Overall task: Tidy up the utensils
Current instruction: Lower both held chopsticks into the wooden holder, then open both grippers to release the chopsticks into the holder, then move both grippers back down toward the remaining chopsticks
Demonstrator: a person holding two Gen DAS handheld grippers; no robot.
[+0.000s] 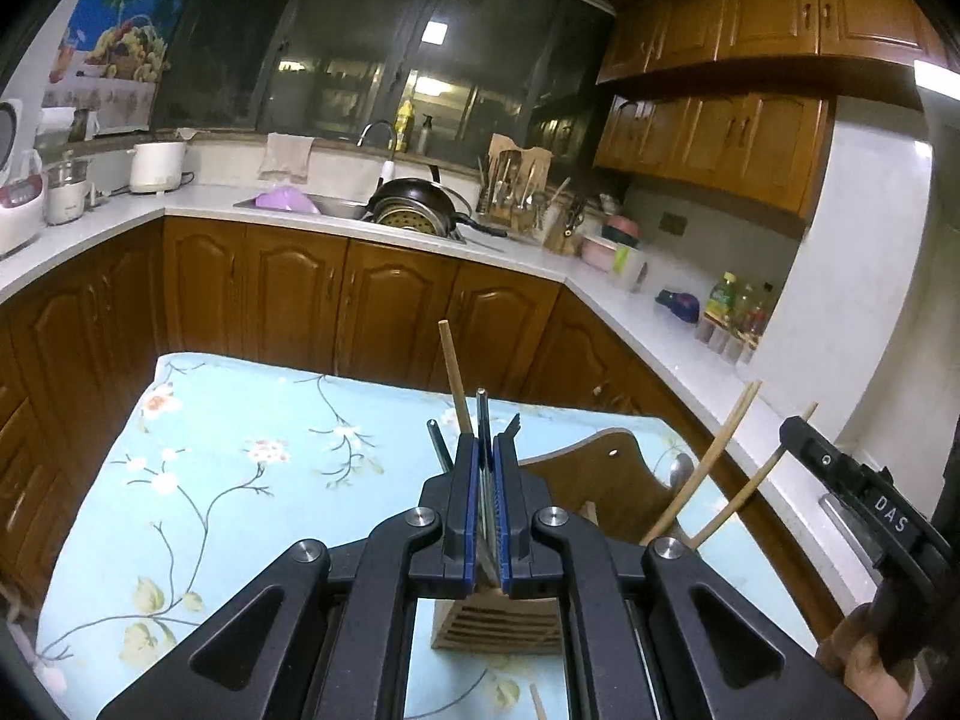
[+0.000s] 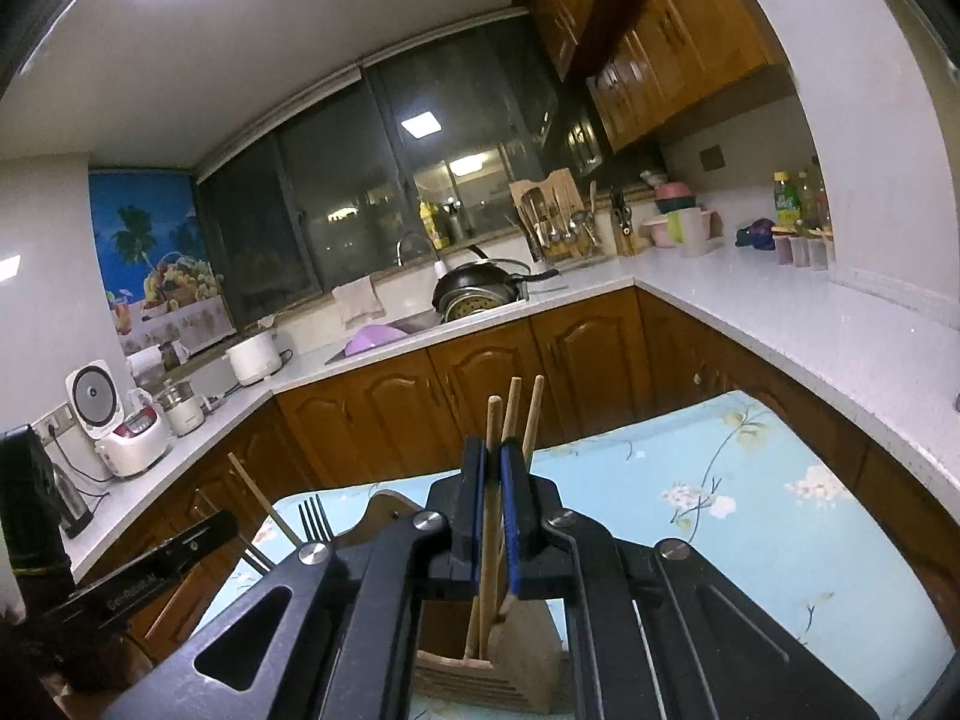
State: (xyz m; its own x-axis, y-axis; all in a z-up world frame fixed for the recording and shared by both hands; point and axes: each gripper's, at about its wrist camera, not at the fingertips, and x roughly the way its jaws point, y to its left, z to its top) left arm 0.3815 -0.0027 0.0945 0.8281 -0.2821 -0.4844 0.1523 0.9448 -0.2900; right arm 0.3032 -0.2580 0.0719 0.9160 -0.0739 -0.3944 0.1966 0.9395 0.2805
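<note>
Chopsticks, a fork and other cutlery stand in a wooden holder [image 1: 498,624] on the table [image 1: 240,480], which wears a light-blue flowered cloth.

Left gripper [image 1: 487,468] sits directly above the holder with its blue-padded fingers [image 1: 465,498] pressed close on a flat metal utensil [image 1: 482,420]. The utensil's thin shaft runs up between the pads and pokes out past the tips; its lower end drops toward the holder's slatted front. Just left of those fingers a single chopstick [image 1: 455,378] stands upright out of the holder, and a dark metal handle [image 1: 438,444] leans beside it. To the right, a pair of chopsticks [image 1: 714,462] tilts outward from the holder's far compartment, near a spoon [image 1: 681,471].

Right gripper [image 2: 493,468] is above the same holder [image 2: 528,648], seen from the other side. Its fingers [image 2: 474,492] are closed on one chopstick [image 2: 492,480], which passes between the pads, its top sticking up past the tips and its lower end reaching into a compartment of the holder. Two more chopsticks [image 2: 522,414] rise just behind the fingertips, ungripped. A fork [image 2: 315,519] stands tines-up to the left, next to the other gripper's body at the frame edge.

Beyond the table runs a white counter [image 1: 360,222] with a sink and a black pan [image 1: 414,201].
</note>
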